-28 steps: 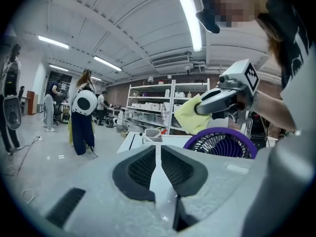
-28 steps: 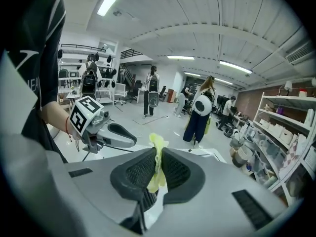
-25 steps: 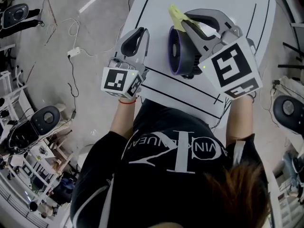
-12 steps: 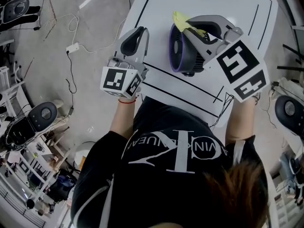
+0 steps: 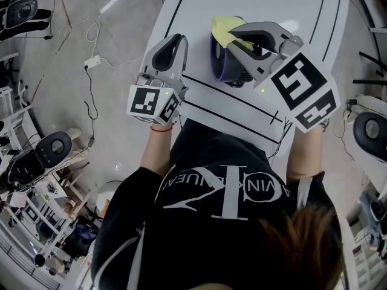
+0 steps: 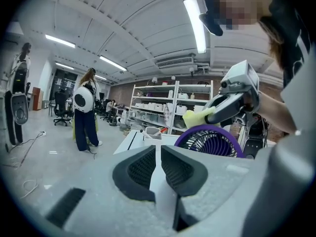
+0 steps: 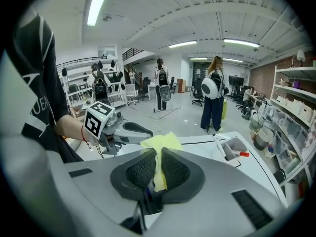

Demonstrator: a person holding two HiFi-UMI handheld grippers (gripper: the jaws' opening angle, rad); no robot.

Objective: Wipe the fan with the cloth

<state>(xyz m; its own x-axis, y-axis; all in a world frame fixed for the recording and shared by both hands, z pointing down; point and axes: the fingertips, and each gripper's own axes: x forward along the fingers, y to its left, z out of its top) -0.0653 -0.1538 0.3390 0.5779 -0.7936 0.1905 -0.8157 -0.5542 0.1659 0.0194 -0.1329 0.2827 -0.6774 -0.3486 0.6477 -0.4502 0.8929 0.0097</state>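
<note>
Right tool (image 5: 234,38), seen from my head, grips the yellow cloth (image 5: 222,28) at the top rim of the fan (image 5: 225,71) on the worktop (image 5: 302,5). I should press lightly and follow the rim round.

Left gripper view: my left tool (image 6: 158,152) stands narrowly apart, empty, beside the fan.

Right gripper view: the cloth is clamped between the pads. The fan is mostly hidden underneath, so contact is probable, not certain.

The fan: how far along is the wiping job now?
Done: the cloth is gripped in the right tool. In hand: the cloth lies against the top rim of the fan. Left: the rest of the fan; how much is wiped I cannot tell. The left tool is empty.
</note>
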